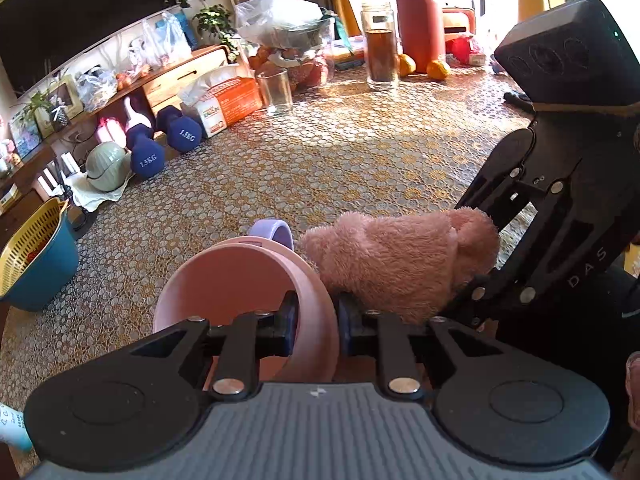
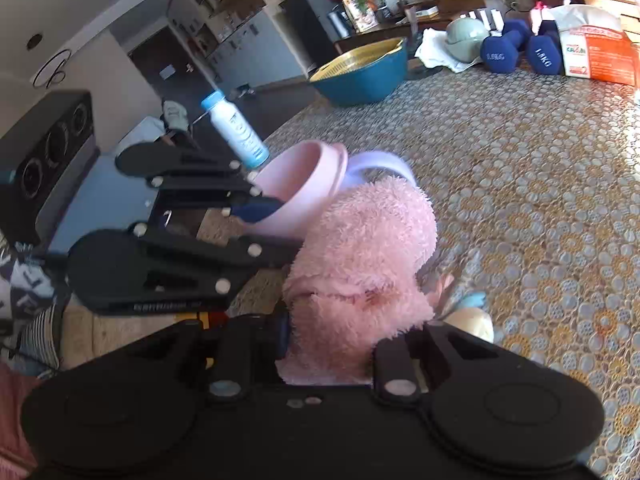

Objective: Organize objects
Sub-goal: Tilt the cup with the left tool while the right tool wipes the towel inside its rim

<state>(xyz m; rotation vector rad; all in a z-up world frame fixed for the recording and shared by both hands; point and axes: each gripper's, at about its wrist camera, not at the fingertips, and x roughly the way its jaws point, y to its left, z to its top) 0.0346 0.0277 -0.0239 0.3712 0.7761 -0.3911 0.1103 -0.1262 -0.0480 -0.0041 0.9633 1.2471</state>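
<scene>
A pink cup (image 1: 240, 280) with a lilac handle (image 1: 272, 230) is tilted over the patterned tablecloth (image 1: 340, 160). My left gripper (image 1: 318, 320) is shut on its rim wall, one blue pad inside the cup and one outside. In the right wrist view the same cup (image 2: 296, 184) shows its mouth toward the upper left, with the left gripper (image 2: 260, 208) pinching its edge. A fluffy pink plush toy (image 2: 368, 240) is held by my right gripper (image 2: 336, 344), shut on its lower end. The plush (image 1: 400, 256) lies against the cup's right side, and the right gripper (image 1: 472, 292) reaches in from the right.
A blue bowl with a yellow strainer (image 1: 40, 264) stands at the table's left edge. Two blue dumbbells (image 1: 160, 140), an orange tissue box (image 1: 228, 100), a glass (image 1: 276, 92), a jar (image 1: 380, 48) and a red bottle (image 1: 420, 16) line the far side. A white bottle (image 2: 236, 130) stands behind the cup.
</scene>
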